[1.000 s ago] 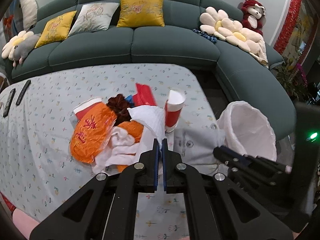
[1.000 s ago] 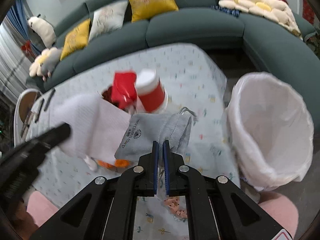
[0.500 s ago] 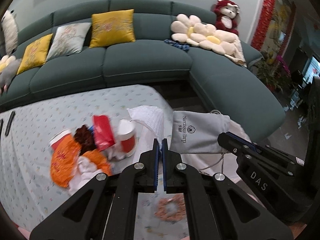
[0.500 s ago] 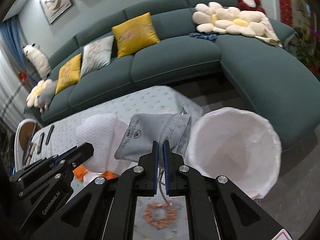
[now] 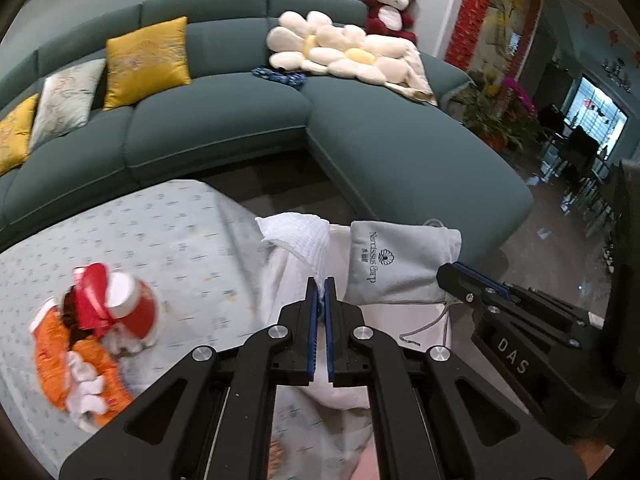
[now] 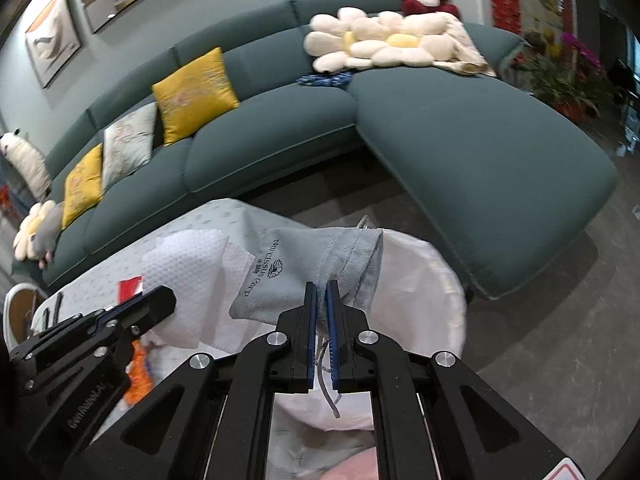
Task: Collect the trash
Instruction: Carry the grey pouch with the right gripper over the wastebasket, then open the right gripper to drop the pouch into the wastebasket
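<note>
My left gripper [image 5: 319, 285] is shut on a white textured paper towel [image 5: 301, 237], held above the white-lined trash bin [image 5: 344, 384]. My right gripper [image 6: 321, 289] is shut on a grey drawstring pouch [image 6: 280, 276] and holds it over the same bin [image 6: 424, 292]. The pouch also shows in the left wrist view [image 5: 396, 264], with the right gripper [image 5: 452, 274] beside it. The towel [image 6: 188, 280] and left gripper [image 6: 164, 298] show in the right wrist view. A pile of trash lies on the table: a red-and-white paper cup [image 5: 132, 304], a red wrapper [image 5: 90, 296], an orange bag [image 5: 60, 360].
The table [image 5: 168, 236] has a pale patterned cloth. A teal sectional sofa [image 5: 224, 128] curves behind it with yellow cushions [image 5: 146, 60], a flower cushion [image 5: 344, 56] and a red plush toy [image 5: 388, 4]. Bare floor [image 6: 560, 320] lies to the right of the bin.
Both grippers have swung right, away from the trash pile, carrying the towel and the pouch from over the table to over the bin.
</note>
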Available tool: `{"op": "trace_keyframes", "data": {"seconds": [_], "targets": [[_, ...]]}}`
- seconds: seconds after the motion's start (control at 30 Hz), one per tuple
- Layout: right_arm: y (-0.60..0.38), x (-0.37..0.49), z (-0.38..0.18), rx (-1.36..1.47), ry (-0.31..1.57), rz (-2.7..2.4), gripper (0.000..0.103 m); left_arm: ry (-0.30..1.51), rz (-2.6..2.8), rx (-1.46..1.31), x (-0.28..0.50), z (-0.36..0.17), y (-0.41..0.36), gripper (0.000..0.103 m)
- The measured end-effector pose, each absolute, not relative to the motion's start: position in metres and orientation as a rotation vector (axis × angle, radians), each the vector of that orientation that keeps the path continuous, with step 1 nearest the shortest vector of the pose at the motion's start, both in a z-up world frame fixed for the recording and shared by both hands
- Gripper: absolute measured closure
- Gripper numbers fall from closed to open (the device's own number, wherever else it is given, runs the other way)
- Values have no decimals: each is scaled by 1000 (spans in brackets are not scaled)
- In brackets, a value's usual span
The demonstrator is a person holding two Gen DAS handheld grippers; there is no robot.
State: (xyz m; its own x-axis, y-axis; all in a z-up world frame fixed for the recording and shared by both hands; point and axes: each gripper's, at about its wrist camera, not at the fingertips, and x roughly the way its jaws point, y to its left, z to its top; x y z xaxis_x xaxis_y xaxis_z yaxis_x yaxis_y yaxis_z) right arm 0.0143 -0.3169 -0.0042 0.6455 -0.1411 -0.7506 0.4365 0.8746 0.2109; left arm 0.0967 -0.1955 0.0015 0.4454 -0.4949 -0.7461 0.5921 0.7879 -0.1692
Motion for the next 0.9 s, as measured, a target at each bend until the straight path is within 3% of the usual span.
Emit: {"op": "trace_keyframes", "data": {"seconds": [0.17, 0.23, 0.27, 0.3, 0.6, 0.9], "targets": [[-343, 13, -14, 430, 818, -381, 97, 890, -710, 114, 103, -4, -216, 97], [-349, 13, -18, 439, 821, -390, 97, 897, -703, 110, 108, -6, -223, 83], [-351, 14, -19, 441, 822, -392, 97, 896, -693, 108, 110, -6, -225, 70], [-353, 15, -21, 443, 825, -394, 97, 892, -680, 103, 111, -6, -225, 63], [-343, 26, -26, 435, 840, -370, 87, 892, -607, 81, 119, -7, -207, 50], [-317, 26, -14, 393, 833, -342, 69, 906, -536, 46, 122, -9, -166, 49]]}}
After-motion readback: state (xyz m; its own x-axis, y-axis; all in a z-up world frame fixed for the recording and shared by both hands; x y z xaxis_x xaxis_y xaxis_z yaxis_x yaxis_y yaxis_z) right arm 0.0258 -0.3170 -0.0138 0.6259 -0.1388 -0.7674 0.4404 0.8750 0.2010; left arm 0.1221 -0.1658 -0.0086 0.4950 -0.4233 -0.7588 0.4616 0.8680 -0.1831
